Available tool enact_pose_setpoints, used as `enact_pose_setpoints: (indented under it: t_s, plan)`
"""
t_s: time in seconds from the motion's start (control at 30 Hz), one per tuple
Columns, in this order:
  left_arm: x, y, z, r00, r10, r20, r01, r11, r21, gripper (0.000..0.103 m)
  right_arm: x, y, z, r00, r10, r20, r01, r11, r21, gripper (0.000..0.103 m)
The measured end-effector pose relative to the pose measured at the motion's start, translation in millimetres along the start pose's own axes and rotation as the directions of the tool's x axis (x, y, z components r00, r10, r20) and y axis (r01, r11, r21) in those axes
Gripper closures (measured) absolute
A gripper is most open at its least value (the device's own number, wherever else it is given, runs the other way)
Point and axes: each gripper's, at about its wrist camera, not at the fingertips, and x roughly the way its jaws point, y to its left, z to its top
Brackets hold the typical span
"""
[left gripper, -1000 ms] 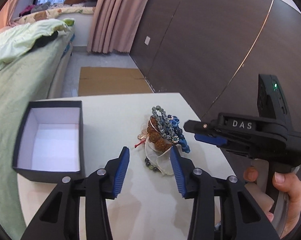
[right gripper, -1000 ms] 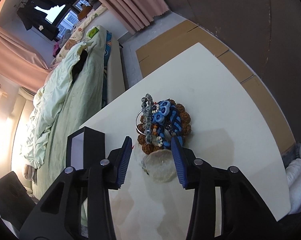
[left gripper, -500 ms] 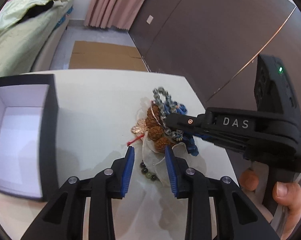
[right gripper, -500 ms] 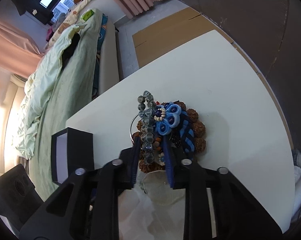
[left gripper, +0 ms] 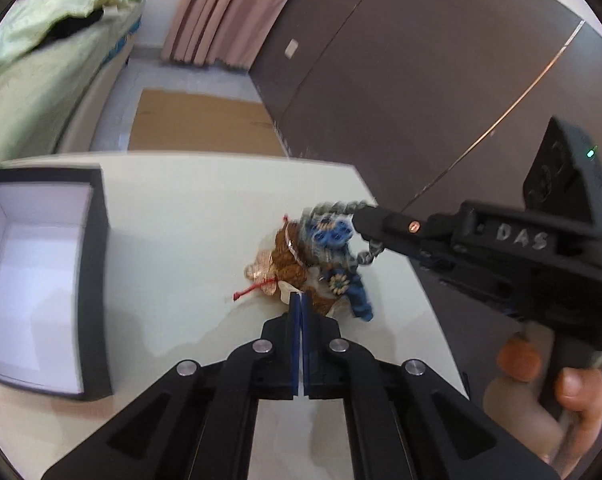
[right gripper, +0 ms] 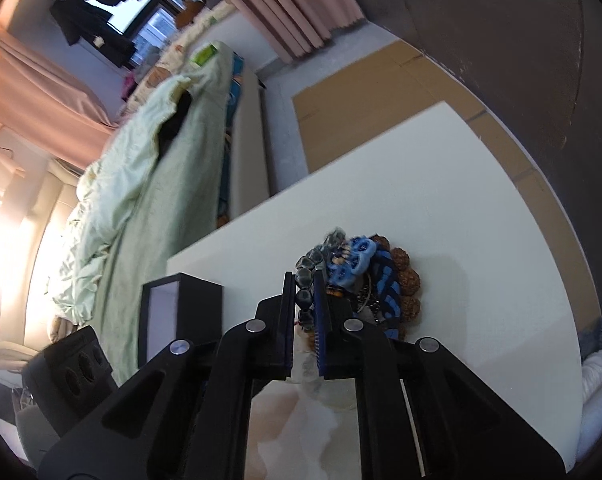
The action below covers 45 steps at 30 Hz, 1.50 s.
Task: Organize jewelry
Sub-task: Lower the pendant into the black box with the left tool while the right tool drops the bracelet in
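On a white table (left gripper: 189,216), both grippers have just closed on a tangled jewelry heap (left gripper: 313,268) near its right edge. The right gripper (right gripper: 305,292) clamps a grey bead bracelet (right gripper: 307,276); the left gripper (left gripper: 299,300) is clenched at the heap's clear pouch. Next, likely: tease the bracelet free toward the open black box (left gripper: 97,280) at the left edge. Only the left view shows the box's empty white interior.
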Motion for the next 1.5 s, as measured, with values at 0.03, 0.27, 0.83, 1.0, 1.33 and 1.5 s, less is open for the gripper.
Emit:
enact_pose_setpoints:
  t_s: [0.03,0.27,0.83,1.0,1.33,1.5]
  plan:
    - [-5.4,-1.4,0.9,1.0,-0.002,0.014,0.002,1.0,0.0,0.103,-4.3,1.2,-1.0,1.0,0.009,0.01,-0.009,1.0,-0.002,0.094]
    - [-47.1,-8.2,2.4,0.993,-0.042,0.107,0.043,0.999,-0.01,0.103,-28.9,6.8,-7.5,0.995,0.066,0.078,-0.067,0.998,0.011,0.094]
    - [-143.5,6.1,14.2,0.955,-0.074,0.286,0.086,0.996,-0.029,0.103,-55.6,34.9,-30.5,0.96,0.223,0.168,-0.228,0.974,0.007,0.094]
    - [-166.6,26.1,18.1,0.946,-0.048,0.321,0.071,0.996,-0.059,0.103,-49.7,52.8,-38.0,0.949,0.272,0.16,-0.274,0.962,-0.011,0.094]
    - [-166.4,70.9,25.9,0.947,0.031,0.319,0.03,0.982,-0.186,0.103,-26.9,92.1,-50.9,0.928,0.348,0.134,-0.346,0.937,-0.037,0.094]
    - [-164.6,84.0,22.9,0.949,0.056,0.309,0.026,0.966,-0.256,0.044,-10.2,103.3,-51.7,0.924,0.366,0.113,-0.365,0.931,-0.026,0.094]
